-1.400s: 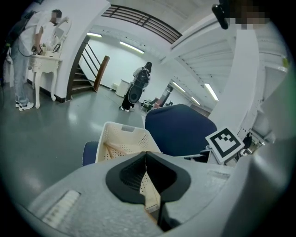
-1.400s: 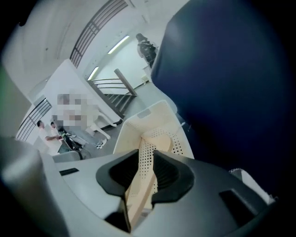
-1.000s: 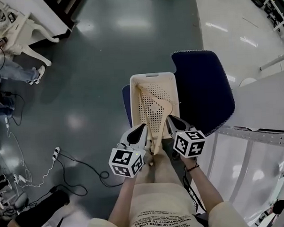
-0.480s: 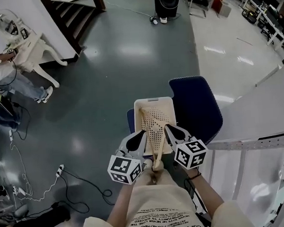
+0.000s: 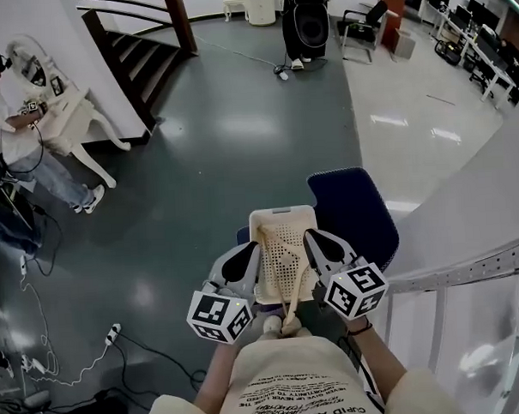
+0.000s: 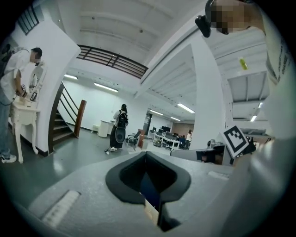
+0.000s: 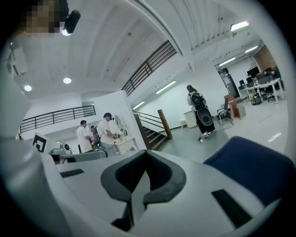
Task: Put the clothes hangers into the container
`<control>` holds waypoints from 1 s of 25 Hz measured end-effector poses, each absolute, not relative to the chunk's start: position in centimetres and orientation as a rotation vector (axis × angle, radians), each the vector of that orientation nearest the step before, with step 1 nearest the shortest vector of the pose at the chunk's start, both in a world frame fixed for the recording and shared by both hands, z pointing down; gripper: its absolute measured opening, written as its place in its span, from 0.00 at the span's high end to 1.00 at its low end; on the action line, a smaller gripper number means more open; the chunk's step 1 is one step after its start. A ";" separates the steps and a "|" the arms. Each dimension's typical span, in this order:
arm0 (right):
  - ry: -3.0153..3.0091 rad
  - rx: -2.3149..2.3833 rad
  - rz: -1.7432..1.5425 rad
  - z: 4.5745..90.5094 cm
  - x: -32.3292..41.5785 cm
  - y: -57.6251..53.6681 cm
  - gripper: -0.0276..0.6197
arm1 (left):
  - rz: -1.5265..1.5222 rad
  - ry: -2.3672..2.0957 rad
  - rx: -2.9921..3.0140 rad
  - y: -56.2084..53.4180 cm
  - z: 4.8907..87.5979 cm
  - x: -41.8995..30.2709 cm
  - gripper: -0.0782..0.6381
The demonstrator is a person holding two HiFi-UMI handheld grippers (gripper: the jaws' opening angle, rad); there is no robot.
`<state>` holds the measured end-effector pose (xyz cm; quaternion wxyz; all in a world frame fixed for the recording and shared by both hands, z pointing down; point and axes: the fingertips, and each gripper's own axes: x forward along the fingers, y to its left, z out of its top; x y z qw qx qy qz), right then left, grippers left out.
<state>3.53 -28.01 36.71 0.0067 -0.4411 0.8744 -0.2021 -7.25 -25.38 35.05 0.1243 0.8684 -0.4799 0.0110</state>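
A cream perforated basket (image 5: pixel 282 215) stands on a dark blue chair (image 5: pixel 356 208) just in front of me. Wooden clothes hangers (image 5: pixel 275 247) lie in it, and their near ends stick out over the front rim towards my body. My left gripper (image 5: pixel 243 261) is at the basket's near left corner and my right gripper (image 5: pixel 318 247) at its near right corner, on either side of the hangers. In the left gripper view the left gripper (image 6: pixel 146 154) is shut with nothing gripped. The right gripper (image 7: pixel 146 154) is also shut and empty. Both cameras look out into the room.
A person (image 5: pixel 7 136) stands at a white dresser (image 5: pixel 67 124) far left, beside a dark staircase (image 5: pixel 136 44). Cables and a power strip (image 5: pixel 110 333) lie on the floor at lower left. A white railing (image 5: pixel 468 270) runs along the right. A speaker (image 5: pixel 307 24) stands far back.
The head view has tilted up, so the basket and chair sit lower and smaller and more of the room shows. Both grippers have kept their places beside the hangers' near ends.
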 end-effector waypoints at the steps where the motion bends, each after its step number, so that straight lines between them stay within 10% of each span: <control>1: 2.732 -1.377 -0.601 36.0 3.6 -28.0 0.95 | 0.019 -1.414 2.539 -25.5 34.3 -7.6 0.86; 25: 2.648 -1.447 -0.293 29.1 6.0 -28.5 0.95 | 0.000 -1.603 2.610 -25.9 29.3 -12.7 0.86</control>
